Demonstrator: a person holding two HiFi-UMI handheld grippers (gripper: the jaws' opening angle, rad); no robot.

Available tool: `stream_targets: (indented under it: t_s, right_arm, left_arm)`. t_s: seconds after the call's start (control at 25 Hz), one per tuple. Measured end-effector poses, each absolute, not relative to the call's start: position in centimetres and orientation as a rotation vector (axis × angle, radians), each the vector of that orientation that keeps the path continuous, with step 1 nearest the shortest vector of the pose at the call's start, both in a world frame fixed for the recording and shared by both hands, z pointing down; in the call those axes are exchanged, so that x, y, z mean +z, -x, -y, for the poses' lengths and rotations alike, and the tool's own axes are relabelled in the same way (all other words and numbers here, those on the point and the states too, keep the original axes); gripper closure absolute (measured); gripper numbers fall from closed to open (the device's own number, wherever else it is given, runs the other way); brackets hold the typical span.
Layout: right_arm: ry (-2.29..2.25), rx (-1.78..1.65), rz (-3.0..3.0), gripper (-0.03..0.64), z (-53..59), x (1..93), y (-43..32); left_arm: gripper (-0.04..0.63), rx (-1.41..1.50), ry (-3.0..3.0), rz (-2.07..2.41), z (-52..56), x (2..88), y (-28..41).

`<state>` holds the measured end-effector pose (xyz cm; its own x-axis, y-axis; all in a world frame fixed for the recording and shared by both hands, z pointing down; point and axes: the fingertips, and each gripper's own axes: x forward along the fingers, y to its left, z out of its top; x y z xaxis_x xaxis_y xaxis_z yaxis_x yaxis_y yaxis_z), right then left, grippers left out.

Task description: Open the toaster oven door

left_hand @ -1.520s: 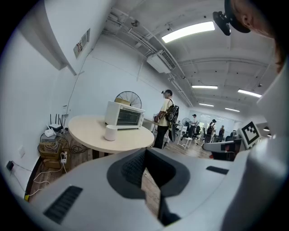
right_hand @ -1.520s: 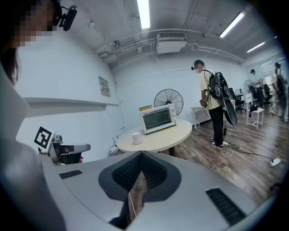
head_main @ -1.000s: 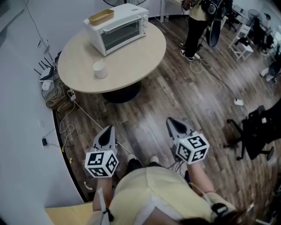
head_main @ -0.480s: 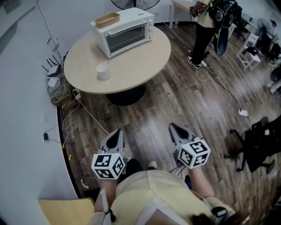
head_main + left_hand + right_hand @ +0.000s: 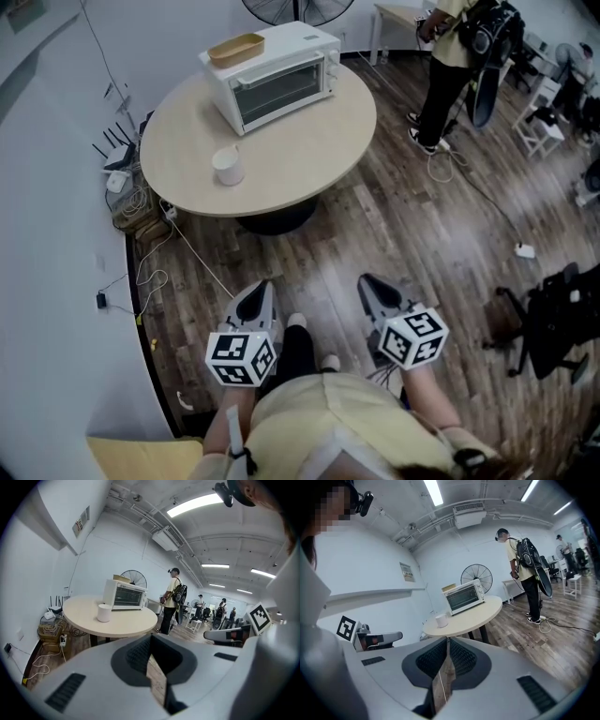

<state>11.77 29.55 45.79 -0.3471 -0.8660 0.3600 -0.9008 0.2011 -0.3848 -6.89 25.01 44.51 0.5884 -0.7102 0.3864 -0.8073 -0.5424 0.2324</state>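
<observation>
The white toaster oven (image 5: 277, 75) stands at the far side of a round beige table (image 5: 309, 150), its glass door closed; it also shows in the left gripper view (image 5: 124, 596) and the right gripper view (image 5: 464, 597). A shallow wooden tray (image 5: 236, 49) lies on its top. My left gripper (image 5: 262, 287) and right gripper (image 5: 367, 281) are held low in front of my body, well short of the table and pointing toward it. Both are shut with nothing between the jaws, as each gripper's own view confirms, left (image 5: 150, 637) and right (image 5: 447, 640).
A white cup (image 5: 228, 167) sits near the table's front left. Cables and a power strip (image 5: 141, 206) lie on the floor by the left wall. A person with a backpack (image 5: 450, 66) stands right of the table. A black office chair (image 5: 553, 319) is at right; a fan (image 5: 295, 9) stands behind the oven.
The table and oven have drawn nearer in the head view as I step toward them. Both grippers have advanced with me, still shut.
</observation>
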Motion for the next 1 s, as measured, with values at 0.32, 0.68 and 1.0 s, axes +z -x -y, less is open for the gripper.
stream_targets:
  t_s: [0.32, 0.68, 1.0]
  right_arm:
    - [-1.765, 0.865, 2.384, 0.611, -23.0, 44.6, -10.4]
    - [-1.772, 0.994, 2.374, 0.547, -15.6, 44.3, -7.5]
    - [-1.843, 1.119, 2.366, 0.52, -11.0, 43.8, -6.0]
  left_arm:
    - [0.594, 0.306, -2.457, 1.17, -18.7, 43.8, 7.5]
    - [0.594, 0.302, -2.459, 1.156, -12.1, 43.7, 9.9]
    - [0.594, 0.301, -2.481, 1.175, -7.7, 43.3, 12.5]
